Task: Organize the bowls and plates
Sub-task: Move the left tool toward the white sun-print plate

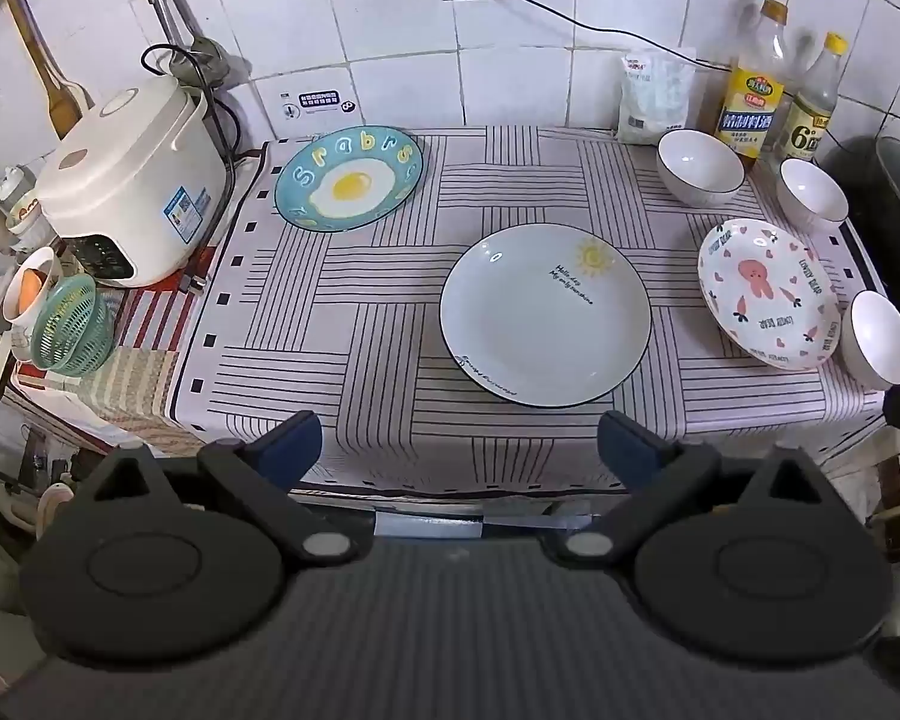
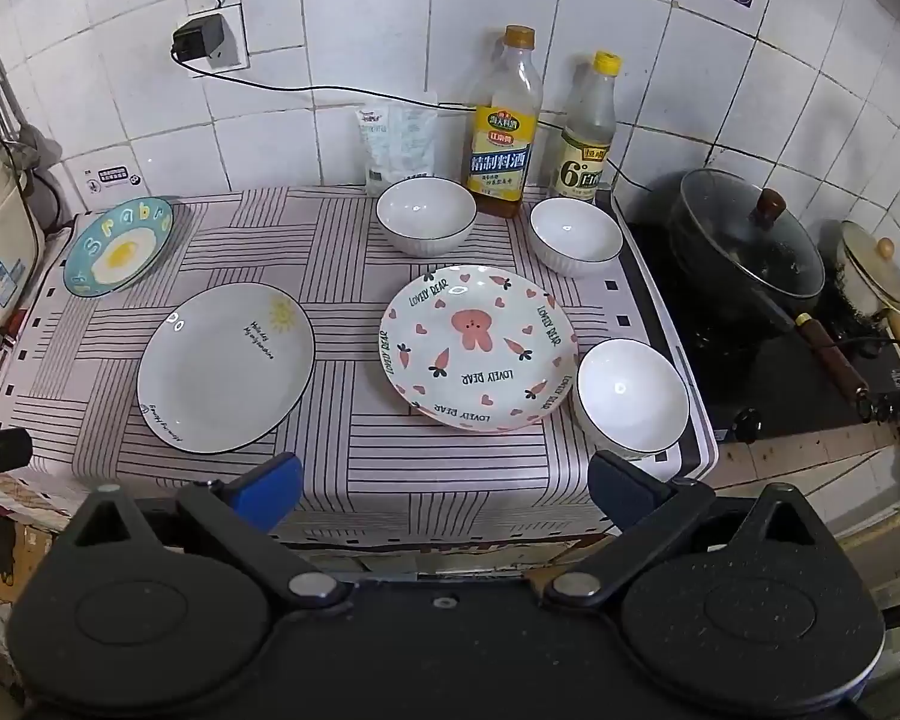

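Three plates lie apart on the striped cloth [image 1: 342, 324]: a blue egg plate [image 1: 348, 177] [image 2: 119, 246] at the back left, a white sun plate [image 1: 545, 313] [image 2: 227, 367] in the middle, a pink bear plate [image 1: 765, 293] [image 2: 479, 348] at the right. Three white bowls stand around the bear plate: one behind [image 1: 699, 167] [image 2: 426, 215], one at the back right [image 1: 812, 193] [image 2: 576, 236], one at the front right [image 1: 877, 339] [image 2: 630, 397]. My left gripper [image 1: 459, 453] is open and empty before the table's front edge. My right gripper [image 2: 444, 489] is open and empty, near the front edge.
A rice cooker [image 1: 129, 180] stands at the left with a green basket [image 1: 69, 324] beside it. Two bottles [image 2: 504, 120] [image 2: 588, 129] and a white bag [image 2: 399, 141] stand against the tiled wall. A lidded black pot [image 2: 747, 246] sits on the stove at the right.
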`<state>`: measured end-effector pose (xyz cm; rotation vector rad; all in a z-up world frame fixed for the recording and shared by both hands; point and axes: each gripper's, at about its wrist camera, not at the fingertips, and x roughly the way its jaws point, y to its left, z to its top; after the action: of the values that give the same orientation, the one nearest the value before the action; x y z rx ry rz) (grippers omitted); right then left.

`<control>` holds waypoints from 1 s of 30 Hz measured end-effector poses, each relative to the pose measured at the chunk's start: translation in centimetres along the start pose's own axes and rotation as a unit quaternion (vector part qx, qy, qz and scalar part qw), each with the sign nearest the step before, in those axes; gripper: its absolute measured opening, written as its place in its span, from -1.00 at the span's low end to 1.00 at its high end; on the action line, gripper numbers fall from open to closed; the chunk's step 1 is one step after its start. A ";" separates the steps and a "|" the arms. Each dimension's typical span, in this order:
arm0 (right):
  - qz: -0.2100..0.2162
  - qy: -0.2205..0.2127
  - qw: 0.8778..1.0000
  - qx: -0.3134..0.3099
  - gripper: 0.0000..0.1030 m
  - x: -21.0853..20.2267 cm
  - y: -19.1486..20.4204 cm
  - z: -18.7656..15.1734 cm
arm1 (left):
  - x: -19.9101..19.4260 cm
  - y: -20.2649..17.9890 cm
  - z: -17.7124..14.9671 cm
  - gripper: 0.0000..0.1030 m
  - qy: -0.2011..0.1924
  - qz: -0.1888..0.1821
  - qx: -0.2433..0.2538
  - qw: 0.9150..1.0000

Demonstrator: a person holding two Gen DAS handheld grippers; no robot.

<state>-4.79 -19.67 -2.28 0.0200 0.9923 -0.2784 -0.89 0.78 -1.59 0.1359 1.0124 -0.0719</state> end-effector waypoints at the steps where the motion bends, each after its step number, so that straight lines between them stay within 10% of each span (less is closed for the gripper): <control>1: 0.000 0.000 1.000 0.000 0.99 0.0 0.0 0.0 | 0.0 0.1 0.0 0.94 -0.001 -0.001 0.000 1.000; 30: -0.005 -0.028 1.000 -0.008 0.99 -0.4 0.6 -0.6 | 0.0 1.2 -0.7 0.95 -0.023 0.005 -0.006 1.000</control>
<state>-5.31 -18.94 -2.36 -0.0076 0.9399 -0.2778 -1.32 2.09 -1.90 0.1271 0.9668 -0.0589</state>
